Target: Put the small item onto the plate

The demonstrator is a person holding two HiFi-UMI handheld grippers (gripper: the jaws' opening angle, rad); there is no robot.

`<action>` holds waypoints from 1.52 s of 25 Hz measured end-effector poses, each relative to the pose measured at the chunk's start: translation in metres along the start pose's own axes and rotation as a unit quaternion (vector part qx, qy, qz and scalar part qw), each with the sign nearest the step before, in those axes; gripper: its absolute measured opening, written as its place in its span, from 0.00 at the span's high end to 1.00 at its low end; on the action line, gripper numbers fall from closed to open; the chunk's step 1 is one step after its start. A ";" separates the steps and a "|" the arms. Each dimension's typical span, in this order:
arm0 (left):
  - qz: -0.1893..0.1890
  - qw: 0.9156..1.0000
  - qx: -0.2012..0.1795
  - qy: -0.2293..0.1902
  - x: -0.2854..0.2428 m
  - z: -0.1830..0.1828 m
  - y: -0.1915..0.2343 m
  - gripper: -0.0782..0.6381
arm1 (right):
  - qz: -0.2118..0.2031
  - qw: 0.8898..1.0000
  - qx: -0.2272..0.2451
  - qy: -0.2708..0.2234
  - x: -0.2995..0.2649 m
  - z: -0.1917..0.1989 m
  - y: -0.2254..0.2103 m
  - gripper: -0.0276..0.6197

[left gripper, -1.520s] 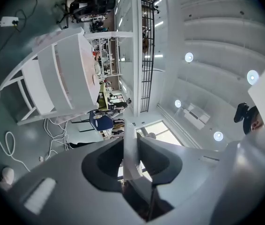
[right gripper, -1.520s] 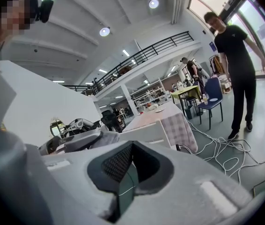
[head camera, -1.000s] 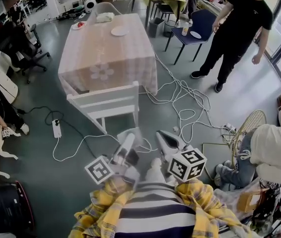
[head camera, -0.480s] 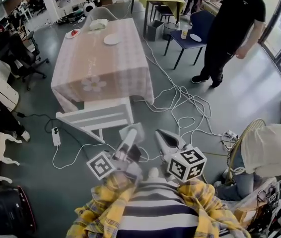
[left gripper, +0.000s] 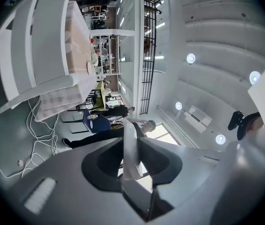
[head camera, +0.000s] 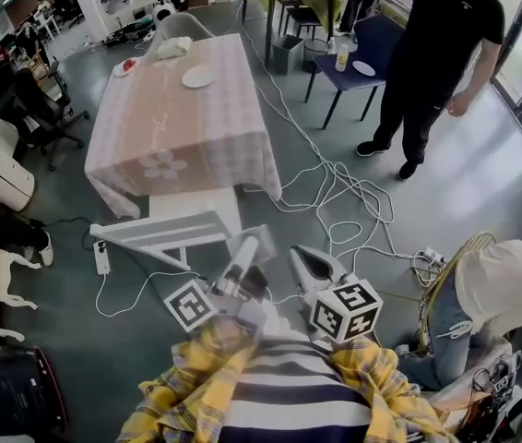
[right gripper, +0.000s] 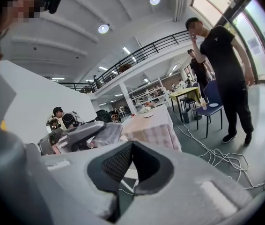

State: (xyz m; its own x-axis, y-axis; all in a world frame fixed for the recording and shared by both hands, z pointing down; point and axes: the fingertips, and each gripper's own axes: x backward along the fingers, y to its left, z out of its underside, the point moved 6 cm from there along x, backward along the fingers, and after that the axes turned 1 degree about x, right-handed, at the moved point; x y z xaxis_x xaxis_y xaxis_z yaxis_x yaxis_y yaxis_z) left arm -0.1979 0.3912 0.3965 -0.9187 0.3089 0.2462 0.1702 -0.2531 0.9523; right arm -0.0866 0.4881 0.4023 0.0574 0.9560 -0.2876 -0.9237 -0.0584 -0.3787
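A table under a pink checked cloth (head camera: 183, 132) stands well ahead of me. On its far end lie a white plate (head camera: 197, 77) and a smaller dish with a red item (head camera: 129, 65). Both grippers hang close to my striped shirt, far short of the table. My left gripper (head camera: 245, 250) points at the white chair; in its own view the jaws (left gripper: 131, 125) are together with nothing seen between them. My right gripper (head camera: 307, 264) is beside it, its jaws (right gripper: 131, 146) meeting and empty. The table (right gripper: 153, 123) shows small in the right gripper view.
A white chair (head camera: 164, 232) stands between me and the table. Cables (head camera: 339, 197) snake over the grey floor to the right. A person in black (head camera: 432, 53) stands by a blue chair (head camera: 358, 58). A pale bundle (head camera: 174, 47) lies at the table's far end.
The table and chair have slid left and slightly down in the head view as my head turned. Both grippers stay close to my body, jaws unchanged. The person in black has shifted.
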 end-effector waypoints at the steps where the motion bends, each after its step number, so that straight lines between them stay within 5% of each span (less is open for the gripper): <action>1: -0.001 1.000 0.002 -0.003 -0.004 -0.004 0.001 0.76 | -0.002 1.000 0.001 0.000 -0.004 -0.003 -0.002 0.96; 25: 0.015 0.998 -0.010 -0.061 -0.110 -0.162 0.034 0.76 | -0.055 0.997 0.045 0.037 -0.194 -0.098 -0.040 0.96; 38: 0.005 0.994 -0.011 -0.112 -0.179 -0.208 0.058 0.76 | -0.083 0.993 0.066 0.047 -0.265 -0.153 -0.089 0.96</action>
State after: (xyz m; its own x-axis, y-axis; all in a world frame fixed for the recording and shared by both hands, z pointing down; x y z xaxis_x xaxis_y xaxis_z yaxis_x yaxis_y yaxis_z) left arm -0.0979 0.1303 0.3699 -0.8142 0.5023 0.2911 0.1682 -0.2758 0.9464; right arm 0.0380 0.1964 0.3777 0.2428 0.9181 -0.3132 -0.9399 0.1428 -0.3101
